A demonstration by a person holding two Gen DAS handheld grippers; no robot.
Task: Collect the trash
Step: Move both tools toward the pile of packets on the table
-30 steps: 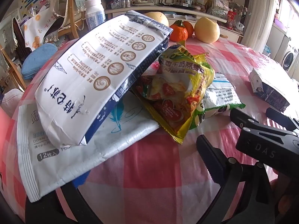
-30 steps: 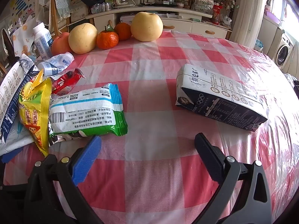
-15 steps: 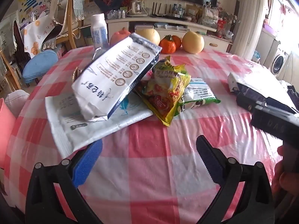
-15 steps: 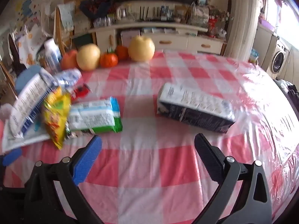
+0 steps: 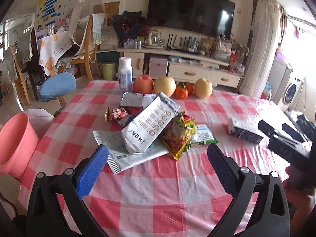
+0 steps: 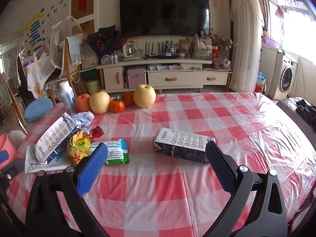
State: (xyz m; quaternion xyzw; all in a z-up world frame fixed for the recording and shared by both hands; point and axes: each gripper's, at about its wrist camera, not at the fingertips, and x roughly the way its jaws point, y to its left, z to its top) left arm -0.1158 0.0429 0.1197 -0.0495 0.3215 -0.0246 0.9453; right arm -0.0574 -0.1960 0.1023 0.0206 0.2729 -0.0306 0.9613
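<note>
A pile of trash lies on the checked table [image 5: 150, 185]: a white and blue milk carton [image 5: 148, 128], a yellow snack bag [image 5: 177, 138], a green and white packet [image 5: 201, 137], a flat white pouch [image 5: 126, 156] and red wrappers [image 5: 116, 113]. A second carton [image 6: 183, 146] lies apart to the right. My left gripper [image 5: 158, 169] is open and empty, held back from the pile. My right gripper [image 6: 156, 165] is open and empty, above the table in front of the second carton. The right gripper also shows in the left wrist view [image 5: 284, 138].
A pink bucket [image 5: 15, 144] stands off the table's left edge. Apples, pears and oranges [image 6: 118, 100] and a white bottle [image 5: 125, 75] stand at the far edge. Chairs [image 5: 83, 45] are at the back left, a TV cabinet [image 6: 164, 73] behind.
Both grippers have pulled back and up from the table, so the pile and the second carton look smaller and farther. Nothing on the table has moved.
</note>
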